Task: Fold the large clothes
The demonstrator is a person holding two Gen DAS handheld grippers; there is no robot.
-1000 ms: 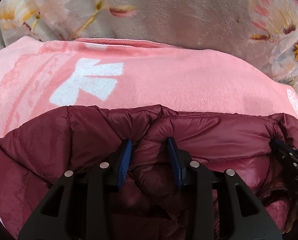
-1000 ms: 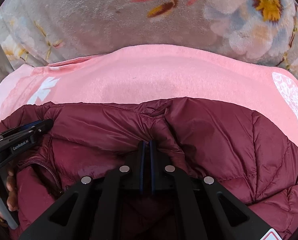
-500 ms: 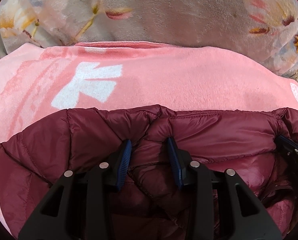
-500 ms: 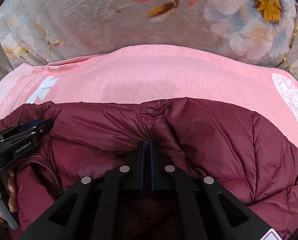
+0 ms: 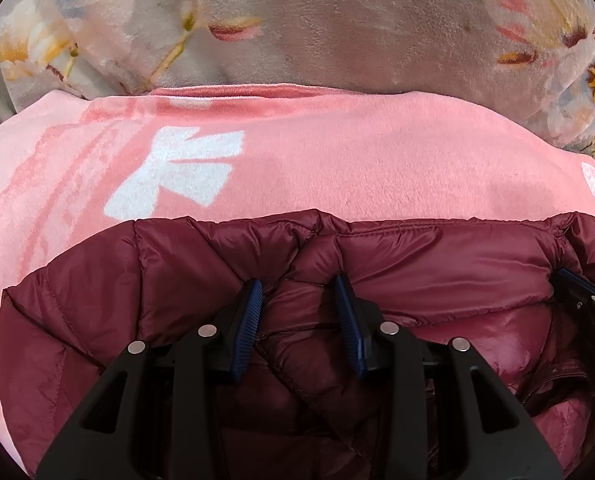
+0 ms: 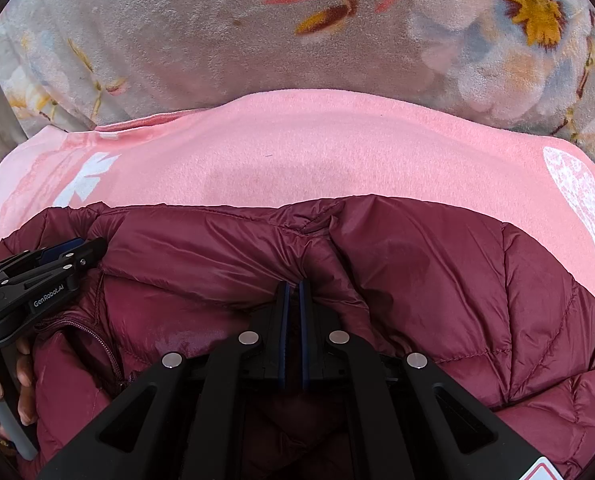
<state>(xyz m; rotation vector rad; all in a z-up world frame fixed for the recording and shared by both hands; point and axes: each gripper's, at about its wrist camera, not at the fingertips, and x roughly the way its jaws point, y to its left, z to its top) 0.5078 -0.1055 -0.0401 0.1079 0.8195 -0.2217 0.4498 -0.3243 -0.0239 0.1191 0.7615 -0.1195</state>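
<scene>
1. I see a grey plush blanket with a flower print (image 5: 337, 32) covering the far background.
2. On it lies a pink fleece blanket with white motifs (image 5: 337, 160).
3. The maroon quilted puffer jacket (image 6: 437, 280) rests on the pink blanket, bunched just below my cameras.
4. My left gripper (image 5: 299, 312) has its blue-padded fingers (image 5: 253, 312) partly apart, a thick fold of jacket clamped between them.
5. My right gripper (image 6: 293, 300) has its fingers pressed nearly together, pinching a thin ridge of jacket fabric.
6. A hand (image 6: 1, 396) grips the left tool's grey handle.
</scene>
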